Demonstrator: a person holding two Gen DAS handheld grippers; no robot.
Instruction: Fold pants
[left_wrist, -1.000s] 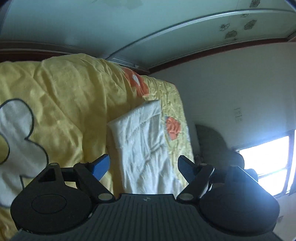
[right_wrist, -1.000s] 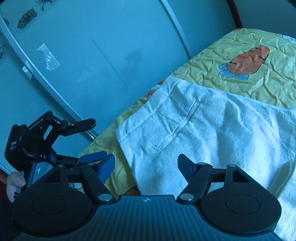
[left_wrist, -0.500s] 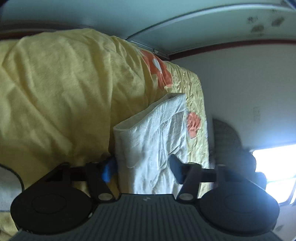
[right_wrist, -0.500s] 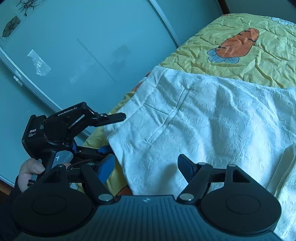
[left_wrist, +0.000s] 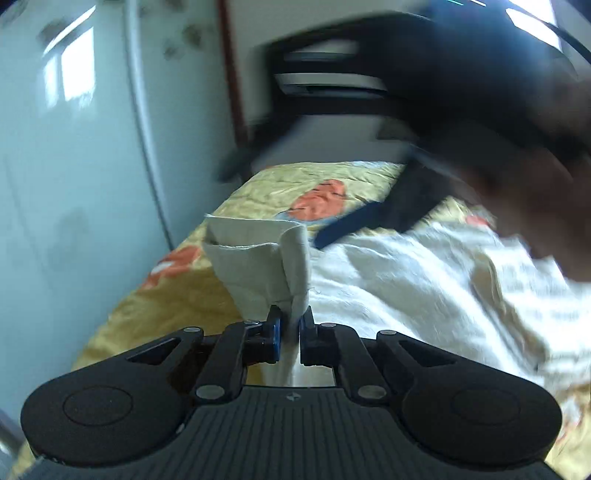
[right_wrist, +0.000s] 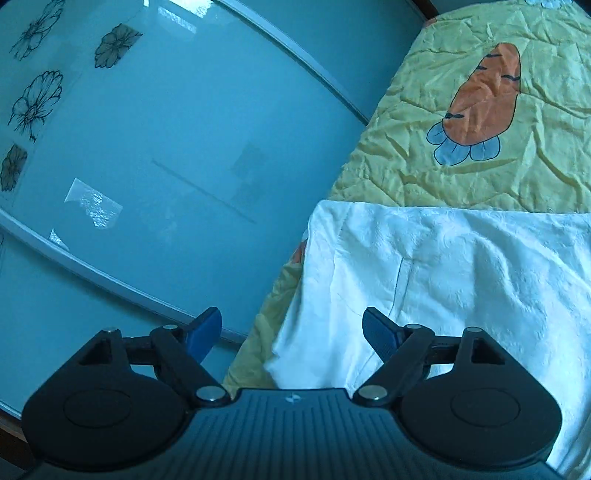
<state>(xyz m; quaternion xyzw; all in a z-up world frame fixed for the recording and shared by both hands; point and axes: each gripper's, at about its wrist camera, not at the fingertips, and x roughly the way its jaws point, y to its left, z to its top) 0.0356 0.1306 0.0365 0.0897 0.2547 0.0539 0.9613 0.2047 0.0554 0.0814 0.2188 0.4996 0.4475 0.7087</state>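
White textured pants (left_wrist: 424, 280) lie spread on a yellow bedspread. My left gripper (left_wrist: 290, 325) is shut on a corner of the pants, and the pinched cloth (left_wrist: 258, 266) stands up in a fold above the pads. The right gripper (left_wrist: 373, 218) passes blurred across the top right of the left wrist view, held by a hand. In the right wrist view the right gripper (right_wrist: 291, 328) hangs over the near edge of the pants (right_wrist: 443, 280), its jaws opening wide. Cloth lies below the gap, untouched by the pads.
The yellow bedspread (right_wrist: 517, 155) carries orange carrot prints (right_wrist: 484, 99). A pale sliding wardrobe door (right_wrist: 147, 147) with flower decals runs along the bed's left side, close to the edge. A dark headboard (left_wrist: 332, 96) stands at the far end.
My left gripper closed on the pants' corner, rolled upright and lifted the cloth. The right gripper moved in over the pants' edge and spread wider; the left gripper left its view.
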